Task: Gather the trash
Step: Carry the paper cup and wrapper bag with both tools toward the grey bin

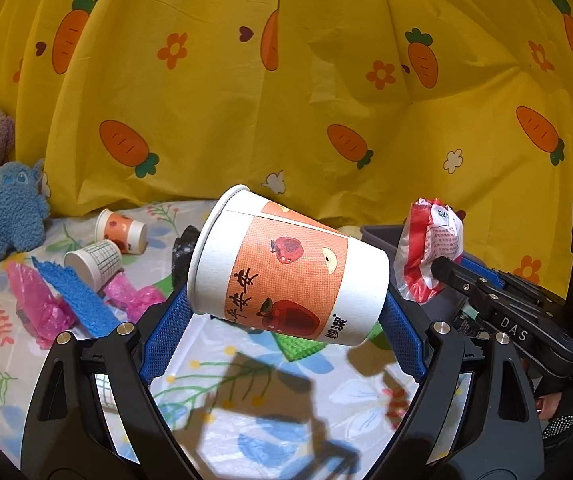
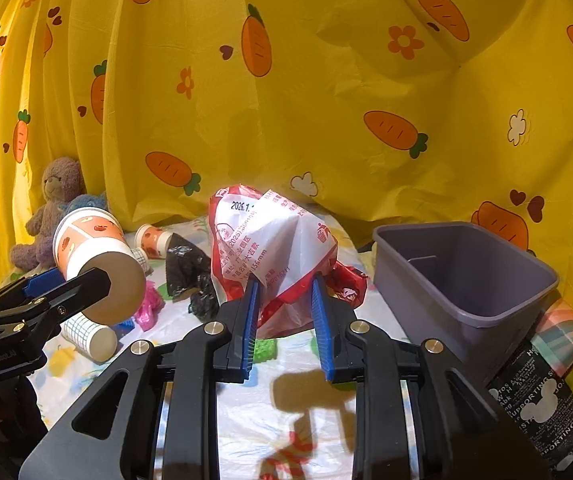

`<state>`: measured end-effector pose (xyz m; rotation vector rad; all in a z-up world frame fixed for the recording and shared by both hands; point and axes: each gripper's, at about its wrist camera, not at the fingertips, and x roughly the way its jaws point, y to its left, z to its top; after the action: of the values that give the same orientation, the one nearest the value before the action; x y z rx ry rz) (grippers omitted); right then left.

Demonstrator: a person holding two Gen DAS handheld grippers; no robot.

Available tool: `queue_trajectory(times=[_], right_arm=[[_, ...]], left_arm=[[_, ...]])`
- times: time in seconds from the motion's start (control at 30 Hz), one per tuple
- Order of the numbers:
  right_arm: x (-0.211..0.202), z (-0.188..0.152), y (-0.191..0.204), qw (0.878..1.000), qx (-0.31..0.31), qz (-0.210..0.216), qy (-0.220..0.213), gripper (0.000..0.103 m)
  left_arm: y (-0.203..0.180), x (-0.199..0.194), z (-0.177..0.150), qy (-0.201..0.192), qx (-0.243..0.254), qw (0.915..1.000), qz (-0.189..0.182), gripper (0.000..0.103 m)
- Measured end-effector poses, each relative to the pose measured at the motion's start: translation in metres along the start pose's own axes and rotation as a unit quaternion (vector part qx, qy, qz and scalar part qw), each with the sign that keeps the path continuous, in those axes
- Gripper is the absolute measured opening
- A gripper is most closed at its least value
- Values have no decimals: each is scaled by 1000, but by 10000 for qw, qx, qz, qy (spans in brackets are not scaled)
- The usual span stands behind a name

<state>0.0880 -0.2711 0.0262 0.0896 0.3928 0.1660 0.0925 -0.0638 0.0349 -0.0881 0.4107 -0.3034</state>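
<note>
Three paper cups (image 1: 286, 268), one red-and-white wrapper (image 2: 270, 240), one grey bin (image 2: 466, 272), two plush toys (image 1: 6, 212), one black bag (image 2: 190, 272), two pink bags (image 1: 36, 304).

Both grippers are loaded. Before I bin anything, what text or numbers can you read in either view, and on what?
"DAS": right gripper arm.
"2026.1.": white and red bag held by it; its red print is mostly too small.
"妙洁": orange paper cup in left gripper; the larger characters are unclear.
"SUPPORTING": black package; other lines blurred.
</note>
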Motion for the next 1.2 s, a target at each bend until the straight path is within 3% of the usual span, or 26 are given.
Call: queue_trajectory(times=[0.43,0.87,1.2], right_arm=[[-3,31,-84,9911,497,-1157,-438,26],[12,37,-137,9787,876,-1804,-450,26],[28,33,-155,9742,979,-2009,-299,27]], left_arm=[[-82,60,50,-149,477,9947,-893,87],[-134,132,69,34,572,9847,-1648,87],[-156,179,66,318,626,9807,-1826,87]])
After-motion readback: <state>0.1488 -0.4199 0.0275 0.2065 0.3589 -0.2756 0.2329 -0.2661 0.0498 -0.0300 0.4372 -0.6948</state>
